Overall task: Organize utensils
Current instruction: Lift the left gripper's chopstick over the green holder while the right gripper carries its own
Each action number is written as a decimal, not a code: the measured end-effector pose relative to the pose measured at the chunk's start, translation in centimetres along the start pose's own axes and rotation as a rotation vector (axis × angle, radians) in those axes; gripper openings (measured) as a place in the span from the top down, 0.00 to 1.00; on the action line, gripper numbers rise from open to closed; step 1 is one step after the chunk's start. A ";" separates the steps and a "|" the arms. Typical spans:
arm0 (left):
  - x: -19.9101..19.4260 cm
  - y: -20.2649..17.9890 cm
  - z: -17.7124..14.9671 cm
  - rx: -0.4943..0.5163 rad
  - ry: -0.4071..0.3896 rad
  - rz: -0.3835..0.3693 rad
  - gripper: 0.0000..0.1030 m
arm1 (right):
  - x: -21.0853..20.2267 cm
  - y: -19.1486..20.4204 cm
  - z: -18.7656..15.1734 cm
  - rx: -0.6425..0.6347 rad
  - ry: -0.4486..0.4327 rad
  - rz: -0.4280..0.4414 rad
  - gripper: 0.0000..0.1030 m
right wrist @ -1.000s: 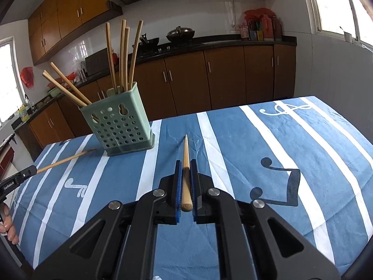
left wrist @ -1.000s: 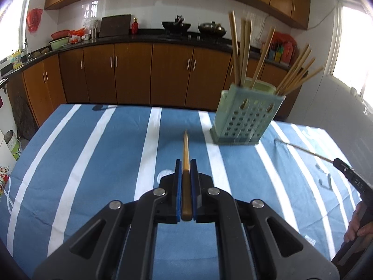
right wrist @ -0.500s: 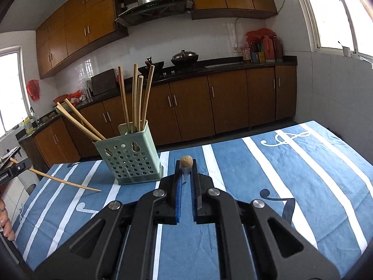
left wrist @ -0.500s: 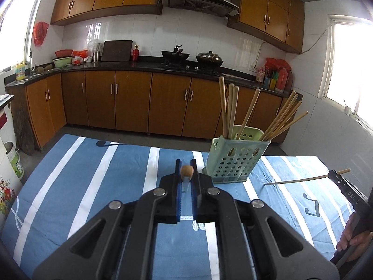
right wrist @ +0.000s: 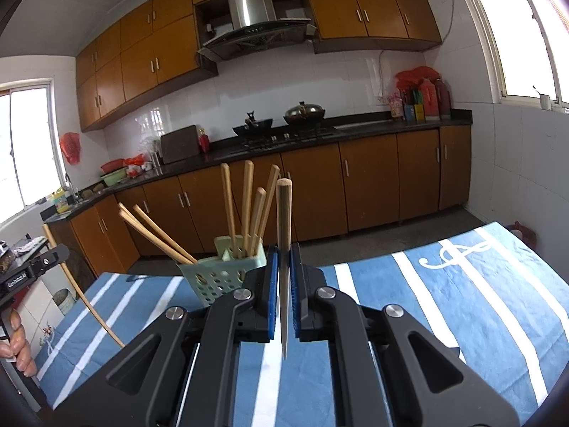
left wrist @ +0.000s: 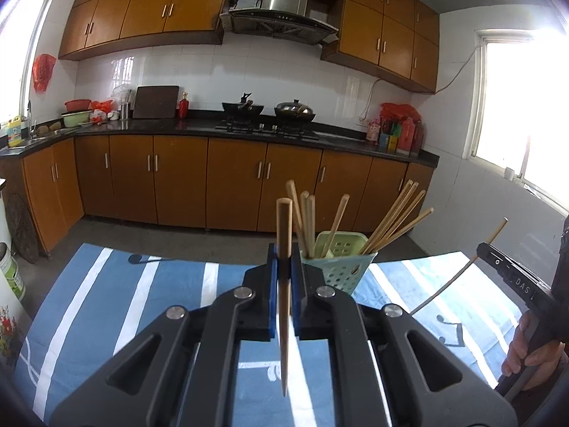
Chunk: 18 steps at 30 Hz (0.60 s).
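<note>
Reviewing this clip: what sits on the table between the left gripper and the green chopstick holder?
Nothing: in the left wrist view only bare striped tablecloth shows between the left gripper, shut on its chopstick, and the green holder.

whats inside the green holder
The green holder has wooden chopsticks standing in it, some upright, some leaning sideways. Their lower ends and the bottom are hidden by its walls.

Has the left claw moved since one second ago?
Yes. The left claw rose and tilted upward: the green holder sits lower in its view, and the wall cabinets now show.
</note>
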<state>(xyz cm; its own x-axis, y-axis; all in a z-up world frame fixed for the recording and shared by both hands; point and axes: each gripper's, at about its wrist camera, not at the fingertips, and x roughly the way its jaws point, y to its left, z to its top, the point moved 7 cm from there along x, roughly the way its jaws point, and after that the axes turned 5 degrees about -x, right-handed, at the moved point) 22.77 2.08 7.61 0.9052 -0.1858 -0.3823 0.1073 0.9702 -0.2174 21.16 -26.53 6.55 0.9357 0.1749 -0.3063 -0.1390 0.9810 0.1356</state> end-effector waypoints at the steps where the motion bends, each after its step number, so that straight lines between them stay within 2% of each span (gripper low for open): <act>1: -0.1 -0.4 0.5 0.001 -0.009 -0.010 0.93 | -0.1 0.3 0.6 -0.003 -0.014 0.006 0.93; 5: -0.3 -2.4 2.9 -0.002 -0.060 -0.046 0.93 | -0.7 1.7 3.4 -0.010 -0.090 0.033 0.93; 12: 0.7 -5.4 8.6 -0.079 -0.173 -0.085 0.93 | -0.6 3.5 7.8 -0.008 -0.211 0.072 0.93; 15: 0.9 -6.2 10.9 -0.100 -0.240 -0.077 0.93 | 0.0 3.6 9.1 -0.004 -0.241 0.077 0.93; 18: 1.3 -6.7 12.7 -0.089 -0.320 -0.033 0.93 | 1.2 3.6 9.9 -0.005 -0.259 0.076 0.93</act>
<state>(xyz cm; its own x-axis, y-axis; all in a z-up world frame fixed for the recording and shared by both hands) 28.51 -2.68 19.97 0.9865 -0.1452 -0.0751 0.1155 0.9442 -0.3084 24.97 -23.59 16.00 0.9742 0.2213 -0.0436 -0.2130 0.9663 0.1443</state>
